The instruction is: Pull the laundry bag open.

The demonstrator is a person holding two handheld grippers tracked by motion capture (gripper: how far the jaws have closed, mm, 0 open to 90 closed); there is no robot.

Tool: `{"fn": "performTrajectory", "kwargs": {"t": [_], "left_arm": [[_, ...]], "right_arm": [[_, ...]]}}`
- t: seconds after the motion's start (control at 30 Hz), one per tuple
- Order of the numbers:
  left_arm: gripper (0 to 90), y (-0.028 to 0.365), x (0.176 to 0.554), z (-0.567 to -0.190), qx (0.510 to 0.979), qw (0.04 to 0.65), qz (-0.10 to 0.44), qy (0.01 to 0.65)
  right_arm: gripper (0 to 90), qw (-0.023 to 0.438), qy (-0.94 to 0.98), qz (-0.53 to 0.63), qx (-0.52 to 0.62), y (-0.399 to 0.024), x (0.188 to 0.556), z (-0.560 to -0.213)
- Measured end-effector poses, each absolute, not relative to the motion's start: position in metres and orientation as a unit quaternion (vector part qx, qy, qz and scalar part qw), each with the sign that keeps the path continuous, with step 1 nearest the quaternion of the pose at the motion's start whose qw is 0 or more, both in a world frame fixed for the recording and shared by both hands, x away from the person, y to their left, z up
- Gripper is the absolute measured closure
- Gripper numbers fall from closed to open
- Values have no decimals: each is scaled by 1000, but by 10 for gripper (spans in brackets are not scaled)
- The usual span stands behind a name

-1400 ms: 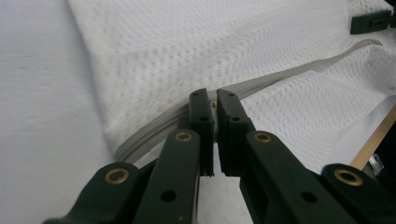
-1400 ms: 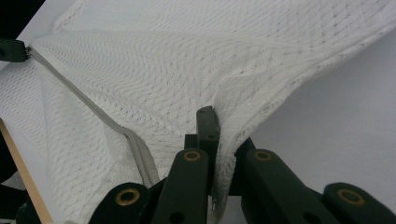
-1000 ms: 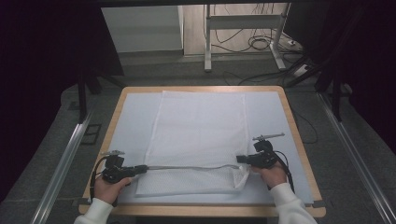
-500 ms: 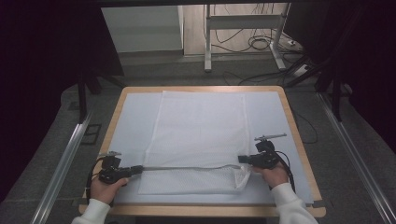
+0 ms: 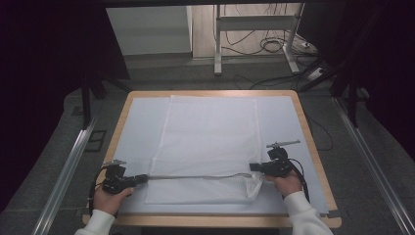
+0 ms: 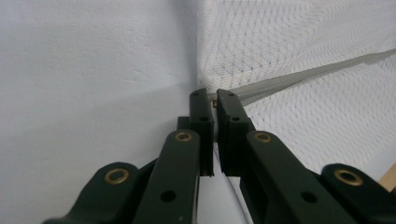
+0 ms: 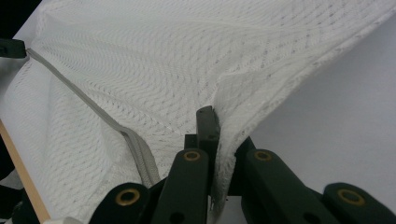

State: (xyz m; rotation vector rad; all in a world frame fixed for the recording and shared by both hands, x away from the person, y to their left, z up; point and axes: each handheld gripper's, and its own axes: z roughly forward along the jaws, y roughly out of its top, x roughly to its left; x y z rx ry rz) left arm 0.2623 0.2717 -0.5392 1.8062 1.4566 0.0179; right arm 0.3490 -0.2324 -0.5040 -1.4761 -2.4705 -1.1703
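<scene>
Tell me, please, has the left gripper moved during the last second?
Yes, a little. The left gripper, shut on the zipper, has slid to the left in the high view, closer to the table's left edge.

One white mesh bag [image 5: 208, 142] lies on the counter [image 5: 313, 147], with one grey zipper [image 5: 195, 176] running across it near 6 o'clock. There are two tools: the left tool [image 5: 143, 179] at 7 o'clock and the right tool [image 5: 253, 167] at 5 o'clock. One pale sheet [image 5: 142, 122] covers the counter.
</scene>
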Motion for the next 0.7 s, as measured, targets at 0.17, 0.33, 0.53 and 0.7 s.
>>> {"fn": "performTrajectory", "kwargs": {"t": [0.17,0.33,0.53,0.7], "left_arm": [[865,269,261,-538,717,398,13,571],[848,267,260,-536,714,402,20,572],[577,259,255,-525,714,425,64,553],[400,250,255,-511,714,453,103,524]], "right_arm": [[882,16,-795,-377,-474,-234,349,-503],[839,9,-797,-378,-472,-232,348,-502],[383,-48,-786,-376,-488,-235,343,-494],[293,-83,-783,-393,-475,-243,334,-483]]}}
